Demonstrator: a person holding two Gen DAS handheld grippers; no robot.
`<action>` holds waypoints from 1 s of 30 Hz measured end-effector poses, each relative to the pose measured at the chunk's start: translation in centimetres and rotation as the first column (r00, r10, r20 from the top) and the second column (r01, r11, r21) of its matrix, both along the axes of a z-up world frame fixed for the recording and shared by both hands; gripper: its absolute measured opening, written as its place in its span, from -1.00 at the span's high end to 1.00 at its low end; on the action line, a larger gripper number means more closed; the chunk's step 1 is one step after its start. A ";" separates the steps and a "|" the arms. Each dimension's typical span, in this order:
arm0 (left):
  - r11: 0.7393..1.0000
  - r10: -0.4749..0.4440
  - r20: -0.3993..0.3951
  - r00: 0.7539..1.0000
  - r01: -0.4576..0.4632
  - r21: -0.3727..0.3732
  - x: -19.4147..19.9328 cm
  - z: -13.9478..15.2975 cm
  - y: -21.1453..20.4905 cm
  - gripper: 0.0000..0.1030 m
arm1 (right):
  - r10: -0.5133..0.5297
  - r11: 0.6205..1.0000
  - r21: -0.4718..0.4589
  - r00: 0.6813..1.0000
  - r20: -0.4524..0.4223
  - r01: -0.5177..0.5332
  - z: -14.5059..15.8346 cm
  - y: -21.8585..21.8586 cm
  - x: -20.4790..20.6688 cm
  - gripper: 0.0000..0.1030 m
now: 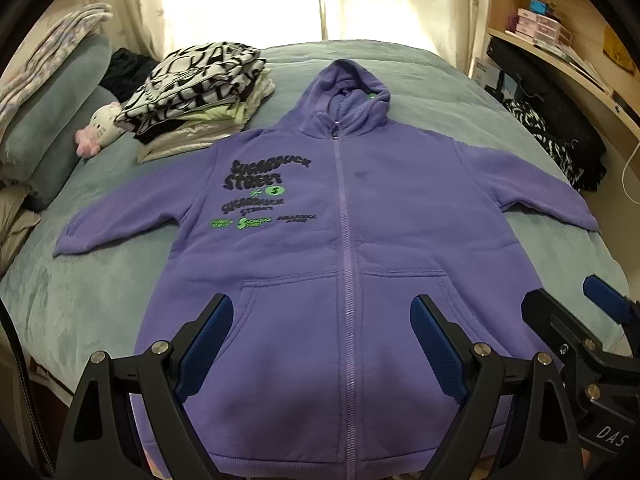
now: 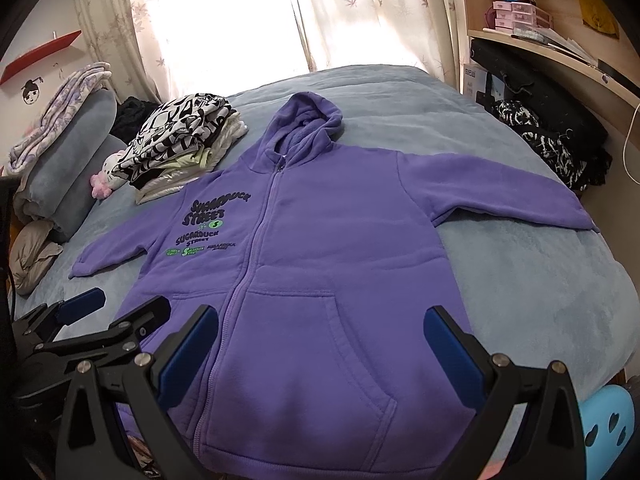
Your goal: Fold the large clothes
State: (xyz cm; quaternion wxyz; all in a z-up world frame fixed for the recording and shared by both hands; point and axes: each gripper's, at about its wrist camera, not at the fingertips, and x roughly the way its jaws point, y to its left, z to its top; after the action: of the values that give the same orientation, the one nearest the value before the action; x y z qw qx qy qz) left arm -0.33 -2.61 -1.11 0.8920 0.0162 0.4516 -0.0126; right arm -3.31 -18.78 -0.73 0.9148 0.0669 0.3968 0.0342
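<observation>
Purple hoodie (image 1: pixel 360 240) lies flat, front up and zipped, on the bed (image 1: pixel 100 280), hood at 12 o'clock, sleeves spread at 9 and 3. Left gripper (image 1: pixel 322 334) hovers over the hem, jaws wide, nothing pinched. Right gripper (image 2: pixel 320 344) likewise, jaws apart. Folded stack (image 1: pixel 200 96) sits at 10 o'clock.

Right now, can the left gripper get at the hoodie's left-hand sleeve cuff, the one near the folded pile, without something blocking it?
Probably yes. The left gripper is open and empty over the purple hoodie. The sleeve cuff lies flat on bare bedspread, apart from the folded clothes pile; nothing lies between.
</observation>
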 end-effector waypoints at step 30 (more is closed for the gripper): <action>0.979 -0.192 0.245 0.950 0.168 0.119 14.5 8.6 -18.5 -0.81 | -0.300 0.942 -0.102 0.938 0.175 0.320 9.2 -22.7 6.8 -1.00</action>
State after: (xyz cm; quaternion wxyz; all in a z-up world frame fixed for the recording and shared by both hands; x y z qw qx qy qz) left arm 14.17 -21.10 7.50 0.9359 0.1021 0.3297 -0.0699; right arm 3.53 -41.46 8.43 0.9395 0.0664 0.3094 -0.1312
